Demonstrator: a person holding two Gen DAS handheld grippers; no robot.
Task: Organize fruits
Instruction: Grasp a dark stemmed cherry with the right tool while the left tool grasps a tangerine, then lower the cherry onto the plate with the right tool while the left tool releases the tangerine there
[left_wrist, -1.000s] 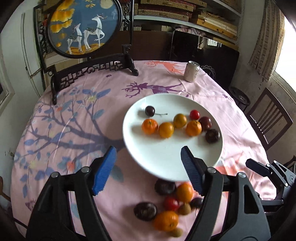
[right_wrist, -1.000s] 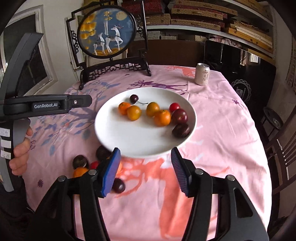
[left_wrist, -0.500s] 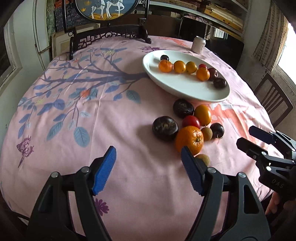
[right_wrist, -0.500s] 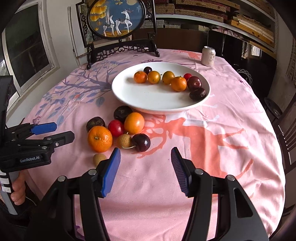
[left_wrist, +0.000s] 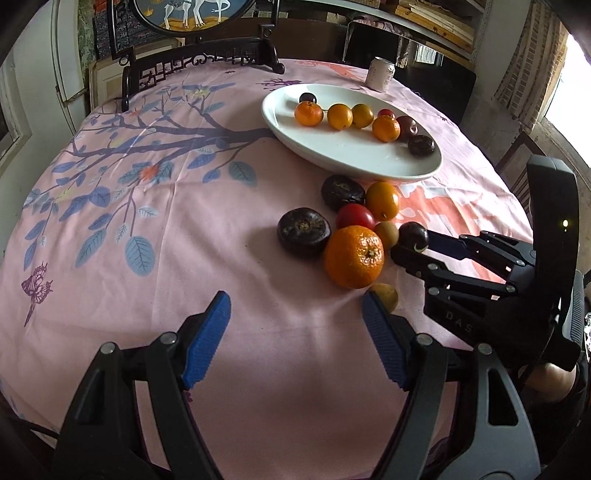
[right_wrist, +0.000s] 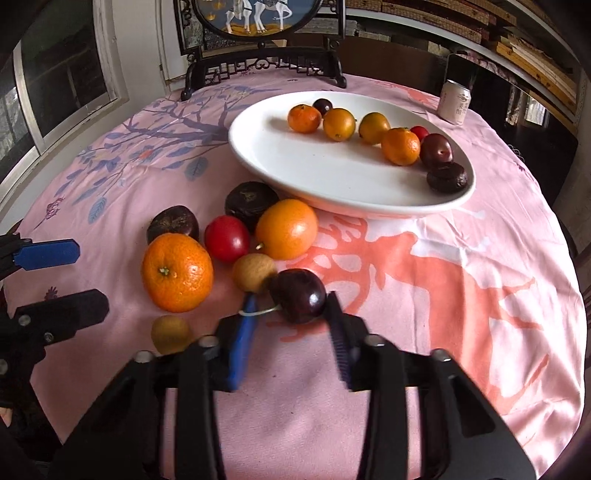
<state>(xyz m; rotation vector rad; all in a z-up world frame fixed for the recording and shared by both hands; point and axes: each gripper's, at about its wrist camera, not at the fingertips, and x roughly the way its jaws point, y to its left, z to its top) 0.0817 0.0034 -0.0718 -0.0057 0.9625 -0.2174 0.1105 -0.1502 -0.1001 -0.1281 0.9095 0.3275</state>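
A white plate (left_wrist: 351, 158) (right_wrist: 314, 173) holds a row of several orange, red and dark fruits. In front of it a loose pile lies on the pink cloth: a big mandarin (left_wrist: 354, 256) (right_wrist: 177, 271), a red fruit (right_wrist: 226, 238), an orange fruit (right_wrist: 286, 229), two dark wrinkled fruits, two small brown ones and a dark cherry (right_wrist: 299, 291) (left_wrist: 413, 234). My right gripper (right_wrist: 291, 297) (left_wrist: 412, 245) is closing with the cherry between its jaws; its right pad touches the cherry and the left pad stands a little off. My left gripper (left_wrist: 295, 299) (right_wrist: 92, 278) hangs before the mandarin, opening slightly, with nothing between its jaws.
A drink can (left_wrist: 380, 74) (right_wrist: 455, 101) stands behind the plate. A round painted screen on a dark carved stand (left_wrist: 199, 59) sits at the table's far edge. A small brown fruit (left_wrist: 386, 295) lies right by my left gripper's right finger. Shelves and a chair ring the table.
Both grippers dropped from over the plate to the loose pile. The right one moved up to the dark cherry and its jaws narrowed around it. The left barely moved lately.
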